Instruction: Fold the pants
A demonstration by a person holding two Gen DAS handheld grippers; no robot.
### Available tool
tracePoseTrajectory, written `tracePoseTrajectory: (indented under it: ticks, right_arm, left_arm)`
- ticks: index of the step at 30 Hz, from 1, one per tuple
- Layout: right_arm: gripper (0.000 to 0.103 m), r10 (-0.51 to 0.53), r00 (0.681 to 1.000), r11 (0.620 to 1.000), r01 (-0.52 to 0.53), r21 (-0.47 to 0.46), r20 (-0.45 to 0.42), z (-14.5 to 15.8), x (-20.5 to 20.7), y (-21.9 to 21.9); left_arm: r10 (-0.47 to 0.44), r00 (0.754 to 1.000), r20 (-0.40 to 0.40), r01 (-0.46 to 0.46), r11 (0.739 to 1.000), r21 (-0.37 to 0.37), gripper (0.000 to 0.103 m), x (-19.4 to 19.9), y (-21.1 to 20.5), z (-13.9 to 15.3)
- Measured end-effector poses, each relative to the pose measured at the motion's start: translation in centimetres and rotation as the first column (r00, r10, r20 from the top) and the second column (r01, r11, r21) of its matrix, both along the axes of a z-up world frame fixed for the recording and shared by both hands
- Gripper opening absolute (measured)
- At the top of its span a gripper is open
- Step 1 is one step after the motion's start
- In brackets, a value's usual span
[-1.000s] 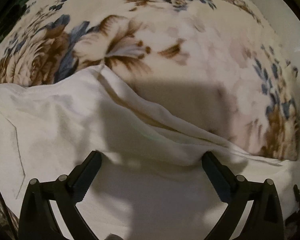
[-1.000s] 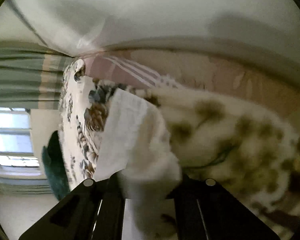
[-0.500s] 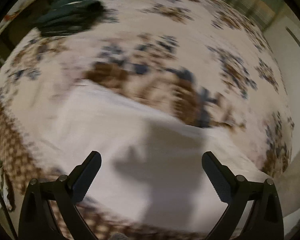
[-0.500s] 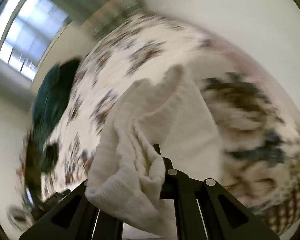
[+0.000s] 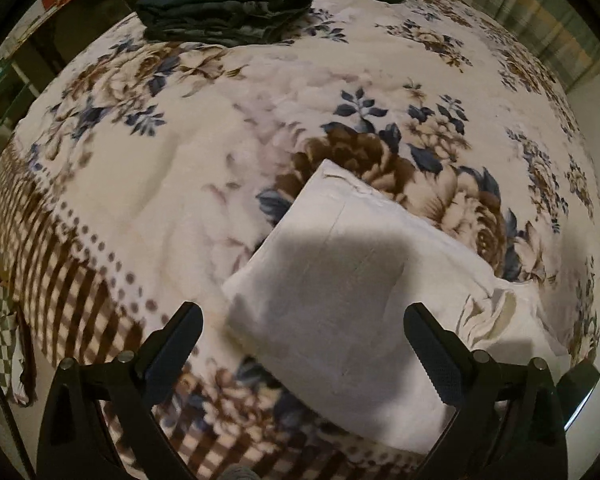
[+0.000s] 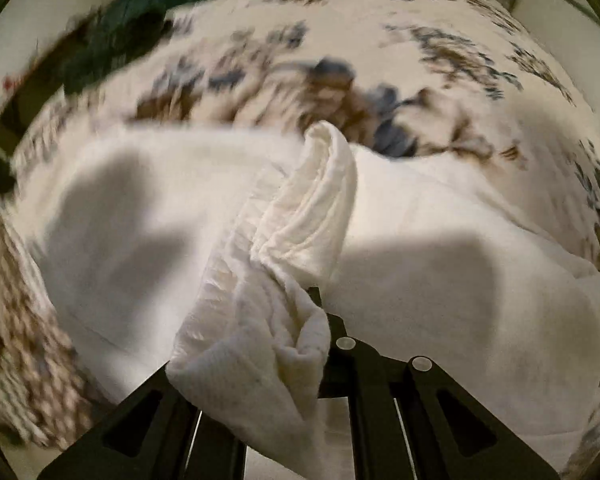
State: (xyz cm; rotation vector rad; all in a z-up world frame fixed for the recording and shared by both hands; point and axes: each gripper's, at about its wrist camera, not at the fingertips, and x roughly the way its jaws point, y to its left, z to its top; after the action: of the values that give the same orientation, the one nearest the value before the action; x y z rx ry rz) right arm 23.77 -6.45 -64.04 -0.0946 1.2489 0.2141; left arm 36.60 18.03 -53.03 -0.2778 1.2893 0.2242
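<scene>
White pants lie folded as a flat slab on the floral blanket, with a bunched end at the lower right. My left gripper is open and empty, held above the pants' near end. My right gripper is shut on a bunched white end of the pants, lifted above the rest of the cloth, which spreads flat below it. The right fingertips are hidden in the fabric.
A stack of dark green folded clothes sits at the far side of the bed; it shows blurred in the right wrist view. The bed's checked edge drops off at left. A curtain hangs at far right.
My left gripper has pulled up and back from the pants, staying open. My right gripper has swung the held end over and down above the flat pants.
</scene>
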Motion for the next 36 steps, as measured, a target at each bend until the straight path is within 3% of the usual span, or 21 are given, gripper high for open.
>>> tracePoseTrajectory:
  ticks: [2, 4, 5, 6, 9, 12, 17, 18, 19, 20, 21, 22, 25, 29, 32, 33, 35, 36]
  right_arm:
    - [0.015, 0.025, 0.999, 0.999, -0.024, 0.032, -0.036, 0.1, 0.0, -0.2]
    - [0.041, 0.037, 0.990, 0.985, -0.013, 0.174, -0.138, 0.8, 0.4, -1.6]
    - [0.067, 0.019, 0.985, 0.970, 0.024, 0.241, -0.173, 1.5, 0.5, -2.9]
    - [0.074, -0.008, 0.982, 0.951, 0.065, 0.301, -0.187, 2.5, 0.2, -4.4]
    - [0.074, -0.134, 0.966, 0.896, 0.213, 0.389, -0.221, 5.6, -1.4, -10.0]
    - [0.074, -0.282, 0.927, 0.873, 0.355, 0.335, -0.246, 7.2, -3.4, -15.9]
    - [0.074, -0.489, 0.804, 0.784, 0.575, 0.232, -0.338, 6.1, -7.0, -25.0]
    - [0.074, -0.512, 0.784, 0.769, 0.600, 0.220, -0.352, 5.6, -7.3, -26.0]
    - [0.074, -0.534, 0.761, 0.747, 0.629, 0.216, -0.368, 5.0, -7.8, -27.2]
    - [0.074, -0.549, 0.745, 0.729, 0.649, 0.218, -0.380, 4.6, -8.0, -28.1]
    - [0.074, -0.557, 0.734, 0.717, 0.661, 0.220, -0.388, 4.3, -8.1, -28.8]
    - [0.074, -0.563, 0.726, 0.707, 0.671, 0.225, -0.394, 4.0, -8.2, -29.3]
    - [0.074, -0.573, 0.713, 0.692, 0.685, 0.227, -0.405, 3.3, -8.3, -30.2]
    - [0.074, -0.566, 0.707, 0.688, 0.688, 0.230, -0.423, 2.6, -7.9, -30.7]
    - [0.074, -0.564, 0.699, 0.672, 0.698, 0.247, -0.440, 2.4, -7.6, -30.9]
    - [0.074, -0.562, 0.696, 0.664, 0.702, 0.258, -0.446, 2.6, -7.7, -31.0]
    - [0.074, -0.562, 0.686, 0.638, 0.715, 0.284, -0.463, 2.7, -7.7, -30.9]
    - [0.074, -0.560, 0.677, 0.618, 0.725, 0.303, -0.478, 2.7, -7.8, -31.0]
  left_arm:
    - [-0.016, 1.000, -0.002, 0.016, 0.999, -0.029, 0.103, 0.8, -0.5, -0.3]
    - [-0.027, 1.000, -0.003, 0.026, 0.996, -0.085, 0.103, 1.5, -1.4, -0.4]
    - [-0.034, 0.999, -0.004, 0.033, 0.991, -0.131, 0.103, 1.9, -2.2, -0.5]
    - [-0.037, 0.999, -0.006, 0.035, 0.986, -0.161, 0.103, 2.1, -2.8, -0.5]
    - [-0.063, 0.997, -0.042, 0.050, 0.963, -0.265, 0.103, 2.5, -5.8, -1.6]
    - [-0.157, 0.979, -0.127, 0.106, 0.935, -0.337, 0.103, 2.9, -9.8, -3.9]
    - [-0.290, 0.919, -0.269, 0.195, 0.924, -0.329, 0.099, 2.6, -15.4, -8.9]
    - [-0.306, 0.911, -0.276, 0.218, 0.926, -0.307, 0.087, 2.4, -16.2, -9.4]
    - [-0.316, 0.909, -0.271, 0.241, 0.930, -0.276, 0.064, 2.3, -16.7, -9.4]
    - [-0.358, 0.897, -0.259, 0.309, 0.927, -0.212, 0.050, 2.1, -17.8, -9.2]
    - [-0.385, 0.886, -0.259, 0.351, 0.921, -0.168, 0.029, 1.8, -18.5, -9.0]
    - [-0.417, 0.875, -0.248, 0.394, 0.909, -0.136, 0.022, 1.3, -19.0, -8.4]
    - [-0.484, 0.836, -0.259, 0.489, 0.871, -0.049, 0.022, -0.1, -19.0, -8.0]
    - [-0.448, 0.849, -0.279, 0.440, 0.893, -0.095, 0.026, 0.1, -17.5, -8.1]
    - [-0.364, 0.894, -0.259, 0.335, 0.930, -0.152, 0.037, 0.9, -16.8, -5.9]
    - [-0.328, 0.914, -0.239, 0.284, 0.938, -0.201, 0.043, 0.9, -16.3, -5.1]
    - [-0.233, 0.950, -0.206, 0.163, 0.937, -0.308, 0.055, 0.9, -15.2, -3.7]
    - [-0.206, 0.956, -0.208, 0.128, 0.932, -0.338, 0.059, 1.0, -14.9, -3.6]
